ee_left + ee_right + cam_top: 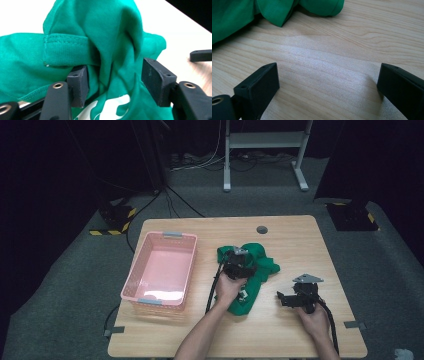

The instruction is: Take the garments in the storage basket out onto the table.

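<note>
The green T-shirt (250, 270) lies crumpled near the middle of the wooden table (285, 330), just right of the pink basket (161, 270). The left gripper (239, 265) sits on top of the shirt; in the left gripper view its 2 jaws stand apart with a raised fold of green cloth between them, the left jaw touching the fabric, the right jaw clear of it. The right gripper (281, 298) rests on bare wood to the right of the shirt, jaws wide apart around nothing.
</note>
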A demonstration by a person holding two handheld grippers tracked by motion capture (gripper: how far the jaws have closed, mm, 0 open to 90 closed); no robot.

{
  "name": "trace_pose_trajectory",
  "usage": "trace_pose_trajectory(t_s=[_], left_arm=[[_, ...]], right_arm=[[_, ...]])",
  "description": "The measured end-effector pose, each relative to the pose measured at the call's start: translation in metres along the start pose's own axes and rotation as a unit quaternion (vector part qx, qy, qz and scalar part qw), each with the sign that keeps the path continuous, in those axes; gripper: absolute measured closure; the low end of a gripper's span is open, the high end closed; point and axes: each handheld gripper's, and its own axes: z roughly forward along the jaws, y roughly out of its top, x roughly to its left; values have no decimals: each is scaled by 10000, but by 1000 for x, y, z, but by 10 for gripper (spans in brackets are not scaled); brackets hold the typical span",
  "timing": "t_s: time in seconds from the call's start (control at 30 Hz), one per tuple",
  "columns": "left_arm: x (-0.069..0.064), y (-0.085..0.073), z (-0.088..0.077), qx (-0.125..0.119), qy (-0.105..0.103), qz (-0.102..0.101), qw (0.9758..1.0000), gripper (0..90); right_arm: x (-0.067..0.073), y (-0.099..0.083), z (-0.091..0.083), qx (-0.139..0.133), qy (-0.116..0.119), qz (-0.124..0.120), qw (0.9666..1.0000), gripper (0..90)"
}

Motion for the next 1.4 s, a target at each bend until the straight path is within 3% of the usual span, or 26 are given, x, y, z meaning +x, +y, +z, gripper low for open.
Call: trace_pose_trajectory(t_s=[0.13, 0.37, 1.4], left_arm=[[0, 5, -6, -73, -13, -11, 10000, 358], [0, 9, -14, -132, -90, -4, 9999, 352], [8, 19, -58, -524, 37, 4, 9986, 305]], right_arm=[[0, 0, 0, -1, 0, -1, 10000, 41], [0, 0, 0, -1, 1, -1, 10000, 41], [0, 0, 0, 3, 7, -5, 10000, 41]])
